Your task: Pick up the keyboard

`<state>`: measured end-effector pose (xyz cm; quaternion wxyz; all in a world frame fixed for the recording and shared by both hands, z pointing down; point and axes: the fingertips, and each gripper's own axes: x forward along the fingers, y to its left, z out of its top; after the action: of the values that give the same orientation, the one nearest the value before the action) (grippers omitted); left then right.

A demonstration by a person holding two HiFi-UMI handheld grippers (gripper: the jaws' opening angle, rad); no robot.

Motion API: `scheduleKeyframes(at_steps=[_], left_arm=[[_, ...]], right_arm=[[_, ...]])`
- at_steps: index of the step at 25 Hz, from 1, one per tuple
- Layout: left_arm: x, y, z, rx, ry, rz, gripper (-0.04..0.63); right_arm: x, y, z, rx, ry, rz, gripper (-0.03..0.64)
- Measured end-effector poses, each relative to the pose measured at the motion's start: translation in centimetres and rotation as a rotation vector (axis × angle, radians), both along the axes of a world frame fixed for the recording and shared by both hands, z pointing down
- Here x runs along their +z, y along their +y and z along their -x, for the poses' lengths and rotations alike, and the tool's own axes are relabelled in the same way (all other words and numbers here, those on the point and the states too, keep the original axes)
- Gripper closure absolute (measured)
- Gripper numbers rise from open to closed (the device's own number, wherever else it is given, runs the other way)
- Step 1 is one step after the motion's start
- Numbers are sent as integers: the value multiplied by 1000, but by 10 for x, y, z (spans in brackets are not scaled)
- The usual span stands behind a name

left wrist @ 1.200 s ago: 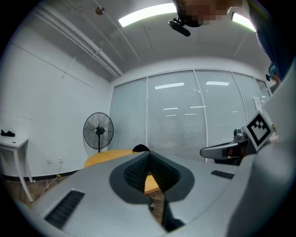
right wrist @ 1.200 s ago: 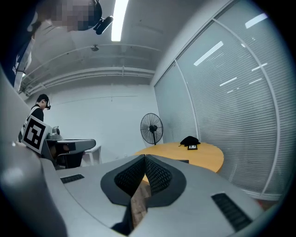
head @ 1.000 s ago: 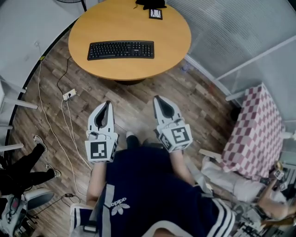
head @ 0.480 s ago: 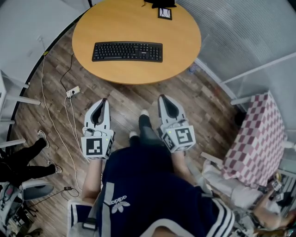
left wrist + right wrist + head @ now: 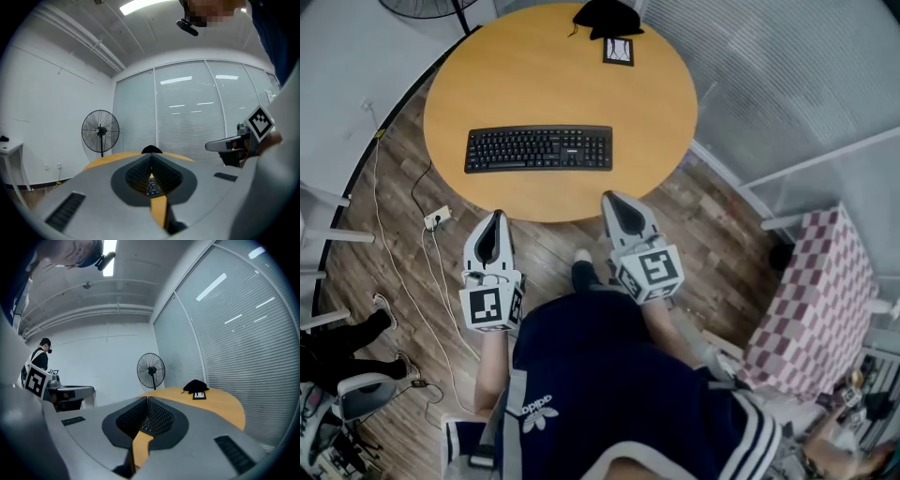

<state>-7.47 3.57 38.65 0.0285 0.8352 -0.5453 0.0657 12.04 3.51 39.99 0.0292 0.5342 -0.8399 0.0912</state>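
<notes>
A black keyboard (image 5: 539, 148) lies flat on the round wooden table (image 5: 656, 103), near its front edge. My left gripper (image 5: 496, 218) is shut and empty, its tips at the table's front rim, below the keyboard's left part. My right gripper (image 5: 612, 201) is also shut and empty, tips just over the rim below the keyboard's right end. In the left gripper view the jaws (image 5: 151, 161) meet in a point, with a sliver of keyboard (image 5: 151, 186) seen through the gap. In the right gripper view the gripper (image 5: 146, 401) is likewise shut over the tabletop (image 5: 225, 405).
A black cap (image 5: 607, 16) and a small framed card (image 5: 618, 51) sit at the table's far side. A standing fan (image 5: 100, 131) is behind the table. Cables and a power strip (image 5: 437, 218) lie on the wood floor at left. A checked cloth (image 5: 811, 295) covers something at right.
Both grippers have moved forward from over the floor to the table's front edge. The table and keyboard now sit closer in the head view. The jaws stayed shut.
</notes>
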Motion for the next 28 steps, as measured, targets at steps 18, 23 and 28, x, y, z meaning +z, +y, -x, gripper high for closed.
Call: scheduleKeyframes(at_steps=[18, 23, 28], left_arm=[[-3, -91, -16, -61, 26, -4, 592], [4, -118, -5, -31, 2, 8, 592], [0, -154, 14, 17, 10, 23, 592]], right_arm=[[21, -78, -25, -1, 13, 74, 612], [31, -94, -24, 55, -3, 106, 612], [35, -119, -5, 98, -24, 134, 612]])
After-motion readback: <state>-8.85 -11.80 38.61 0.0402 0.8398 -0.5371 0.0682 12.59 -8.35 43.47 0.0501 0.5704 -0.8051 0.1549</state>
